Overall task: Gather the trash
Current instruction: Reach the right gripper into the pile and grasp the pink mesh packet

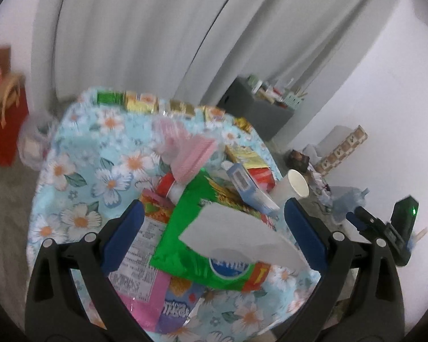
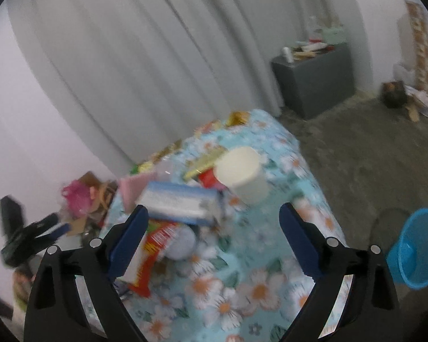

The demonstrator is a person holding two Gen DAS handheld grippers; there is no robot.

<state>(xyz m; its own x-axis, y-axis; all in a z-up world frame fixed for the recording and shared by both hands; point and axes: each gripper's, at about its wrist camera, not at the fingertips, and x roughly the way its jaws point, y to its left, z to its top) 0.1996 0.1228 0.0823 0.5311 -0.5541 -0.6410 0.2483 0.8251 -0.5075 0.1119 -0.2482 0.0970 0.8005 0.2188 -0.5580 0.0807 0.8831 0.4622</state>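
Trash lies piled on a table with a blue floral cloth point(image 1: 80, 171). In the left wrist view my left gripper point(image 1: 214, 233) is open over a green wrapper point(image 1: 191, 228) and a white paper sheet point(image 1: 236, 233); a pink comb point(image 1: 194, 156), a blue-white box point(image 1: 248, 191) and a white paper cup point(image 1: 294, 185) lie beyond. In the right wrist view my right gripper point(image 2: 214, 239) is open above the cloth point(image 2: 256, 270), near the blue-white box point(image 2: 182, 202), a red wrapper point(image 2: 154, 250) and the paper cup point(image 2: 242, 173). A blue bin point(image 2: 416, 245) stands on the floor at right.
White curtains hang behind the table. A grey cabinet point(image 2: 314, 82) with clutter stands by the wall. A red gift bag point(image 1: 5, 125) sits on the floor at left. The right gripper point(image 1: 385, 228) shows in the left wrist view, the left gripper point(image 2: 34, 233) in the right wrist view.
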